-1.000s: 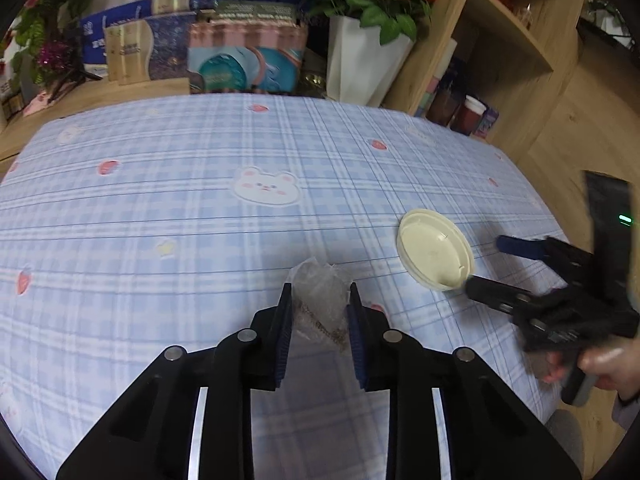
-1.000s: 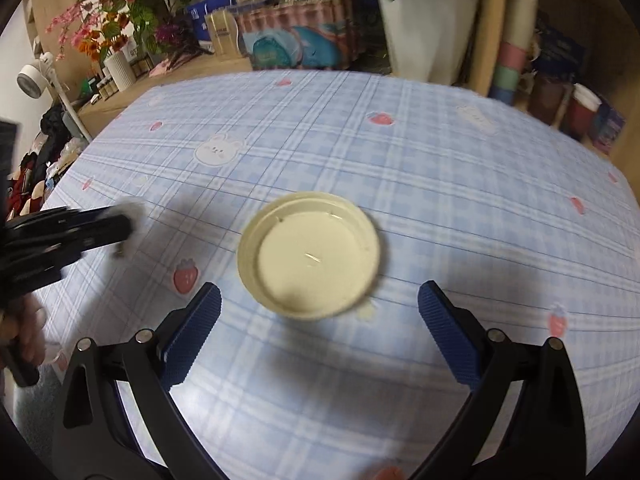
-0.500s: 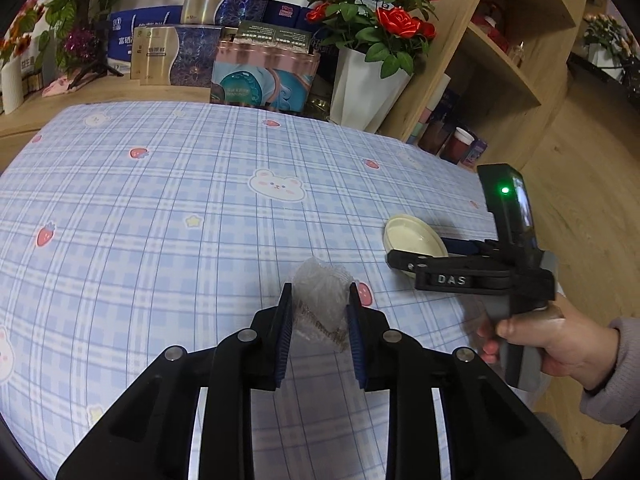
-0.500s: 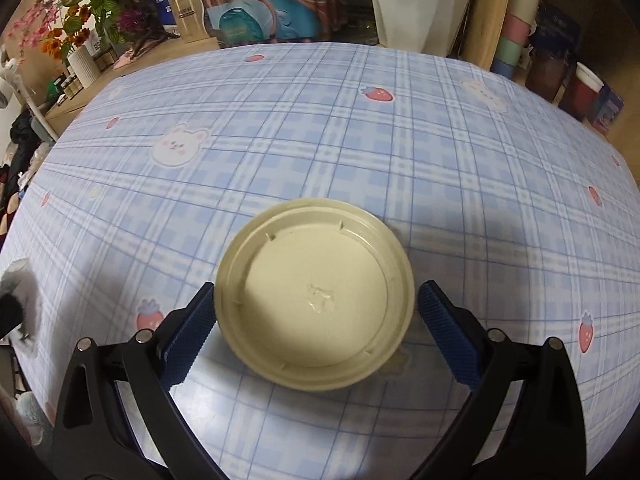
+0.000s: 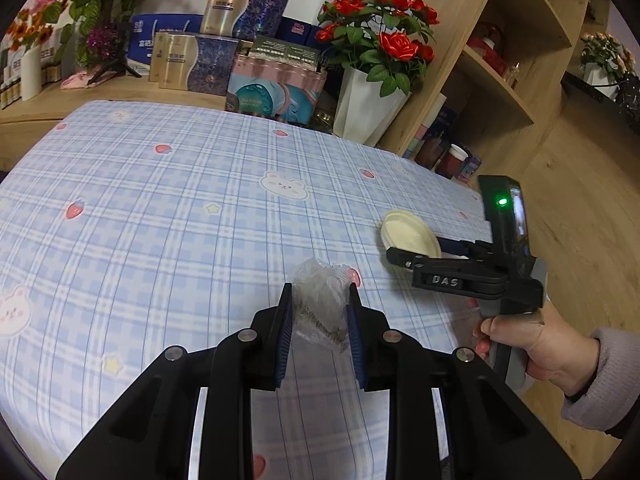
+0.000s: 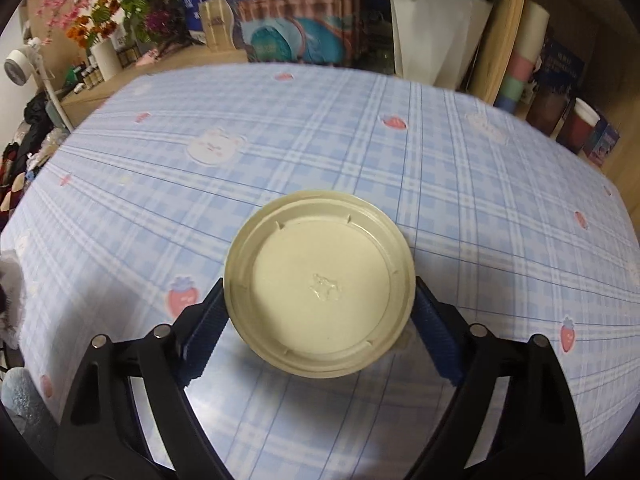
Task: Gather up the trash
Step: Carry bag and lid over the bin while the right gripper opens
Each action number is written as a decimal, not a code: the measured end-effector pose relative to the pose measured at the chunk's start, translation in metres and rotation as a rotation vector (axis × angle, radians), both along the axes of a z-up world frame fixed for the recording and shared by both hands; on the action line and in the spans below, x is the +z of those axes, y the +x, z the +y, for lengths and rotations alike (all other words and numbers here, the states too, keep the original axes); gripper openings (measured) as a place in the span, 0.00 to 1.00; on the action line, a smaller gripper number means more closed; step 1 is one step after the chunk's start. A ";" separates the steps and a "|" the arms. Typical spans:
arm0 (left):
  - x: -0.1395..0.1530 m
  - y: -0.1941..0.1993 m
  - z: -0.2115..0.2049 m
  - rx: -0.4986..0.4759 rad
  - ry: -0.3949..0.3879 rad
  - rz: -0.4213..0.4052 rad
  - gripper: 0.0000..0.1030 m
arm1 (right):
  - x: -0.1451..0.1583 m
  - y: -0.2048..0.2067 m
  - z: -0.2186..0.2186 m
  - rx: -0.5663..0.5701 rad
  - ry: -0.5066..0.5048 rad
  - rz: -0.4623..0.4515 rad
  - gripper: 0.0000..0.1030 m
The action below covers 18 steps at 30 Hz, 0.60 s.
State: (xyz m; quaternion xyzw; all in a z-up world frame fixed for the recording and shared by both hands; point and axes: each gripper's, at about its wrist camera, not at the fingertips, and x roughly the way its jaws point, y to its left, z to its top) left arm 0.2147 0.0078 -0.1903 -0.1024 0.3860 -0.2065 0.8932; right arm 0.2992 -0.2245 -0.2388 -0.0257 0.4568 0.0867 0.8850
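A crumpled clear plastic wrapper hangs above the blue checked tablecloth, and my left gripper is shut on it. To its right, near the table's right edge, lies a round cream lid, open side up. My right gripper, held by a person's hand, straddles it. In the right wrist view the jaws of the right gripper are closing, and both blue pads touch the rim of the lid. The wrapper shows at that view's left edge.
Behind the table stand a white vase of red roses, stacked gift boxes and a wooden shelf unit with cups low down. More flowers stand at the back left. The wooden floor lies to the right.
The left gripper has pulled back and risen with the wrapper in it. The right gripper slid forward around the lid and its jaws have narrowed onto the rim.
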 end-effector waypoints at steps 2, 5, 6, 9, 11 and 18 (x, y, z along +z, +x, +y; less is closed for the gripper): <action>0.003 -0.009 0.001 0.002 -0.009 0.004 0.24 | 0.011 -0.010 0.000 0.009 0.011 -0.023 0.83; 0.009 -0.026 0.001 -0.003 -0.004 -0.007 0.24 | 0.028 -0.031 0.001 0.030 0.023 -0.062 0.83; 0.011 -0.030 0.001 -0.006 -0.004 -0.008 0.24 | 0.035 -0.041 0.002 0.038 0.020 -0.078 0.83; 0.019 -0.046 0.003 -0.010 -0.009 -0.014 0.24 | 0.046 -0.066 0.001 0.043 0.034 -0.103 0.83; 0.024 -0.058 0.005 -0.010 -0.028 -0.009 0.24 | 0.051 -0.079 -0.001 0.044 0.050 -0.106 0.83; 0.040 -0.103 0.003 -0.031 -0.042 -0.029 0.24 | 0.069 -0.140 -0.002 0.056 0.060 -0.142 0.83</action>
